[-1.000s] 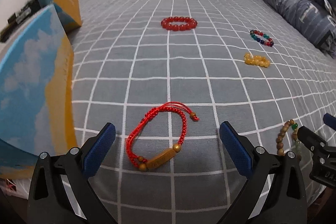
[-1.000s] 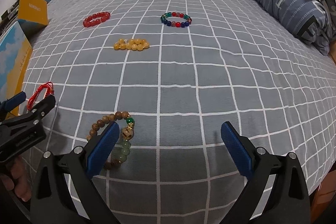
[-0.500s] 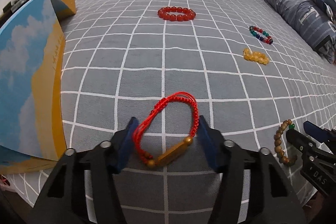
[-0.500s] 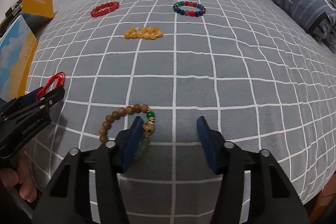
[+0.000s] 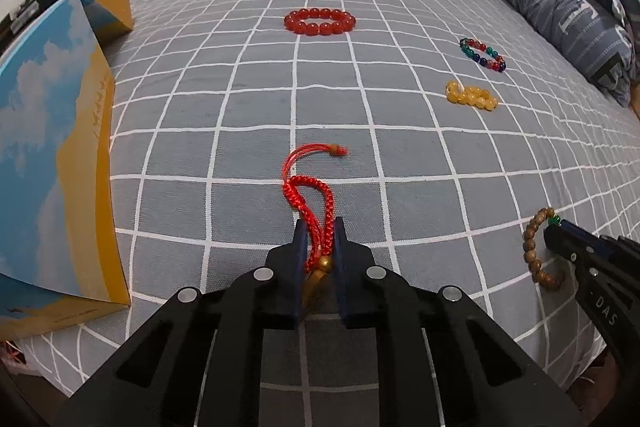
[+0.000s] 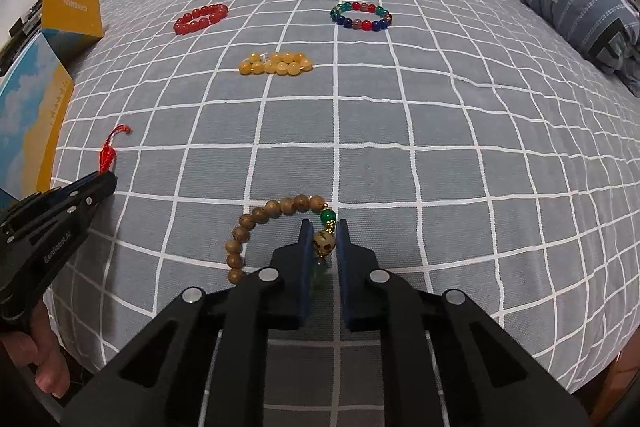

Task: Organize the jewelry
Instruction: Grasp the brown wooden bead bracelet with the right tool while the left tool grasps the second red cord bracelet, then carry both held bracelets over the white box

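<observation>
Tongs clamp down: left gripper (image 5: 319, 233) pinches the red cord bracelet (image 5: 310, 199). Right gripper (image 6: 323, 233) squeezes the wooden bead bracelet (image 6: 276, 217); yellow beads (image 6: 276, 63) lie at twelve o'clock.

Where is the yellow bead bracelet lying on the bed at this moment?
In the right wrist view the yellow bead bracelet lies mid-bed, in front of and between the red bead bracelet on its left and the multicoloured bead bracelet on its right.
</observation>
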Demonstrator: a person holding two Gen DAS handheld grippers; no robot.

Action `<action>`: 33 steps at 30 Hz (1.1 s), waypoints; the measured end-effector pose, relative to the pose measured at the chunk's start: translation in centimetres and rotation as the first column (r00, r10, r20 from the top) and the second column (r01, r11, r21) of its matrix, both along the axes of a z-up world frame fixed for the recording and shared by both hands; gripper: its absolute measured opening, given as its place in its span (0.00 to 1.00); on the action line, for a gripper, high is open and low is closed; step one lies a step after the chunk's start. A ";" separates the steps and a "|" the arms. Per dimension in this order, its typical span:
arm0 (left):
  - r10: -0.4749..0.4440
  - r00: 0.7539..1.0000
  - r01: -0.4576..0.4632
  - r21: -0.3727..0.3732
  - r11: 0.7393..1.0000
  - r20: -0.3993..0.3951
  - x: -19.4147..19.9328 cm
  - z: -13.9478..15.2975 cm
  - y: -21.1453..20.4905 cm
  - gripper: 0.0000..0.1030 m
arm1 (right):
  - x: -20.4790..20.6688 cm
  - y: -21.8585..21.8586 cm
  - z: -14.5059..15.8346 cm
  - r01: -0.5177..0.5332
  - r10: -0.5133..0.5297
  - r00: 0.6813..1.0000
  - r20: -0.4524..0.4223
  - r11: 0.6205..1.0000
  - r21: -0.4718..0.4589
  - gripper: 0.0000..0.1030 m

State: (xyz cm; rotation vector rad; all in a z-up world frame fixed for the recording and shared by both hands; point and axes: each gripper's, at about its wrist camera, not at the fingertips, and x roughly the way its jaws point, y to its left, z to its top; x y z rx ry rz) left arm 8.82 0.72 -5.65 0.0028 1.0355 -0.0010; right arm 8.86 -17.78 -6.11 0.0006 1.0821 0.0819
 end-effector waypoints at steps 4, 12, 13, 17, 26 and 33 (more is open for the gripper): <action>-0.012 1.000 0.012 0.004 1.000 0.008 -0.2 0.5 -0.2 0.08 | -0.1 -0.1 0.3 0.012 -0.012 1.000 0.022 1.000 -0.004 0.11; -0.008 0.999 0.008 -0.003 1.000 0.032 -0.6 1.9 -0.2 0.08 | -0.3 -0.1 1.2 0.032 -0.031 0.997 0.067 0.999 -0.003 0.11; -0.007 1.000 0.007 -0.003 1.000 0.029 -0.6 1.9 -0.2 0.08 | -0.3 -0.1 1.3 0.033 -0.033 0.997 0.070 0.999 -0.005 0.11; 0.003 0.999 -0.003 0.011 1.000 0.039 -0.8 2.7 -0.1 0.08 | -0.4 0.1 2.0 0.034 -0.034 0.995 0.090 0.999 -0.001 0.11; 0.043 0.994 -0.045 0.025 0.999 0.105 -1.3 6.4 0.6 0.08 | 0.1 0.9 4.7 0.037 -0.040 0.990 0.132 0.999 0.025 0.11; 0.063 0.987 -0.068 0.027 0.997 0.146 -1.1 9.9 1.1 0.08 | 1.2 2.2 7.5 0.024 -0.027 0.987 0.160 0.999 0.023 0.11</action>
